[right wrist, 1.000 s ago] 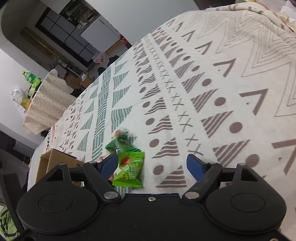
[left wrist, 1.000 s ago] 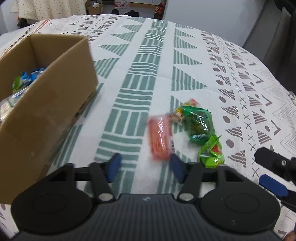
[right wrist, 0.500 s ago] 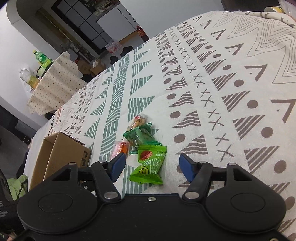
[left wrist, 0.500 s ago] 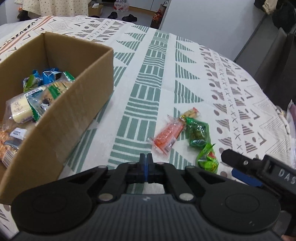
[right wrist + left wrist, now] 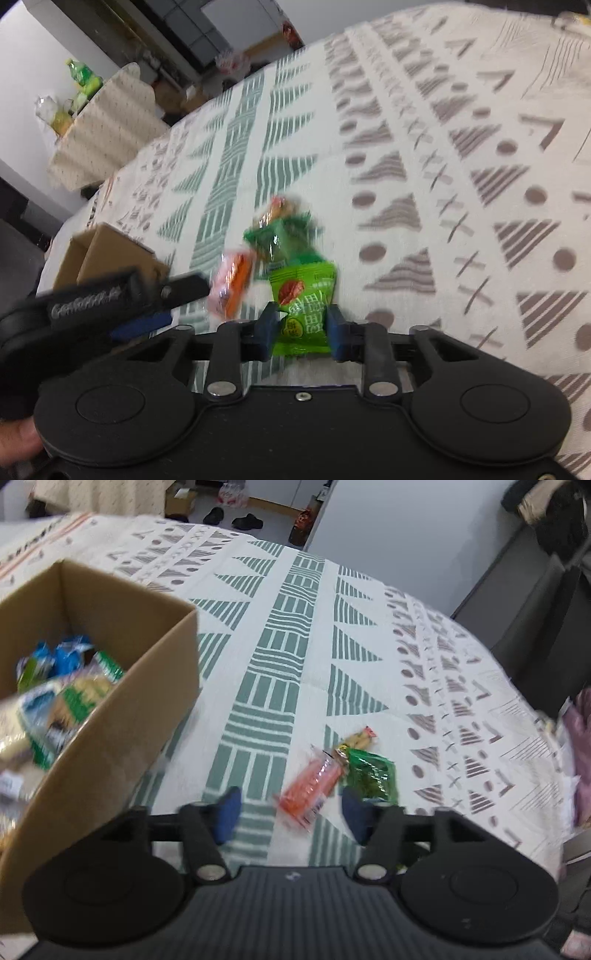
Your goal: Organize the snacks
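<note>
On the patterned counter (image 5: 461, 155), pinching the light green snack packet (image 5: 303, 295) with the right gripper (image 5: 300, 330), hovering the open left gripper (image 5: 291, 812) around the orange packet (image 5: 314, 788) beside the cardboard box (image 5: 122, 716).

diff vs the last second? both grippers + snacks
The right gripper advanced and closed its jaws around the bright green packet, which was lying free between open fingers. The left gripper, shut half a second ago, has reopened, lined up with the orange packet. The dark green packet, the cardboard box and its contents stayed put.
</note>
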### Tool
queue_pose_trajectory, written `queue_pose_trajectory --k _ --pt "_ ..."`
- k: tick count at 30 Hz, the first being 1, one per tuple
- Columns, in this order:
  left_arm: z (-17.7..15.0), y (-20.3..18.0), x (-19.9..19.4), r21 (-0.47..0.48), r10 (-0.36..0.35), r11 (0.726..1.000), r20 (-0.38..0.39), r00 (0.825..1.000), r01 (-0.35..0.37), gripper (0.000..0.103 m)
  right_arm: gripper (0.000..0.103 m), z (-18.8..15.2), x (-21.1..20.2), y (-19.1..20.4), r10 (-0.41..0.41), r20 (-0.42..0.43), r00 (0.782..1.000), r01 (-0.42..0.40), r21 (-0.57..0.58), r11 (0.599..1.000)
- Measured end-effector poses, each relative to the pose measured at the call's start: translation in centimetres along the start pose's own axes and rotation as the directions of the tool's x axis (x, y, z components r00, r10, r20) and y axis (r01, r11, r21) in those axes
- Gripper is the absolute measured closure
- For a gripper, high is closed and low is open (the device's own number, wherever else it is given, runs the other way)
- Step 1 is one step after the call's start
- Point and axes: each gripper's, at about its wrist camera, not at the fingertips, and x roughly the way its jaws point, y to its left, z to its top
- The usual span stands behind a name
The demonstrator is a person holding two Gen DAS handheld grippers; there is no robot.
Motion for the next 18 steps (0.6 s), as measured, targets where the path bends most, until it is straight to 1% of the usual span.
queue_pose_trajectory --k 3,6,9,10,12,13,14,15,16,18 --pt "0.2 -0.4 1.4 -0.003 -0.006 1.000 -0.043 0.999 0.006 0.042 0.078 0.1 -0.6 -0.1 -0.011 0.017 1.000 0.011 0.000 1.000" --pt "0.2 -1.4 2.2 0.062 0.016 0.998 -0.051 0.999 -0.013 0.042 0.079 0.8 -1.2 -1.2 -0.030 0.030 0.999 0.028 0.044 0.999" --pt "-0.1 -1.7 3.0 0.083 0.030 0.996 -0.065 0.997 -0.024 0.042 0.079 1.1 -1.7 -2.0 -0.066 0.049 0.997 0.063 0.062 0.996" --pt "-0.2 -1.8 3.1 0.098 0.040 0.995 -0.056 0.998 -0.034 0.042 0.079 1.1 -1.9 -2.1 -0.078 0.054 0.995 0.074 0.065 0.995" --pt "-0.6 -1.9 3.3 0.122 0.085 0.989 -0.041 0.996 -0.079 0.047 0.079 1.1 -1.9 -2.4 -0.083 0.055 0.995 0.079 0.069 0.994" --pt "-0.6 -1.9 3.4 0.128 0.092 0.988 -0.037 0.995 -0.087 0.051 0.079 1.0 -1.8 -2.4 -0.082 0.052 0.995 0.079 0.065 0.995" --pt "-0.6 -1.9 3.4 0.136 0.097 0.986 -0.032 0.995 -0.092 0.060 0.078 0.9 -1.7 -2.2 -0.083 0.050 0.995 0.080 0.054 0.995" --pt "-0.5 -1.9 3.3 0.143 0.103 0.985 -0.030 0.994 -0.098 0.066 0.074 0.9 -1.5 -1.9 -0.083 0.049 0.995 0.081 0.043 0.996" --pt "-0.5 -1.8 3.3 0.140 0.109 0.985 -0.029 0.994 -0.104 0.069 0.072 0.8 -1.2 -1.8 -0.086 0.050 0.995 0.084 0.031 0.996" --pt "-0.3 -1.4 3.1 0.121 0.097 0.988 -0.032 0.995 -0.093 0.071 0.070 0.9 -0.7 -1.3 -0.085 0.042 0.995 0.085 0.010 0.996"
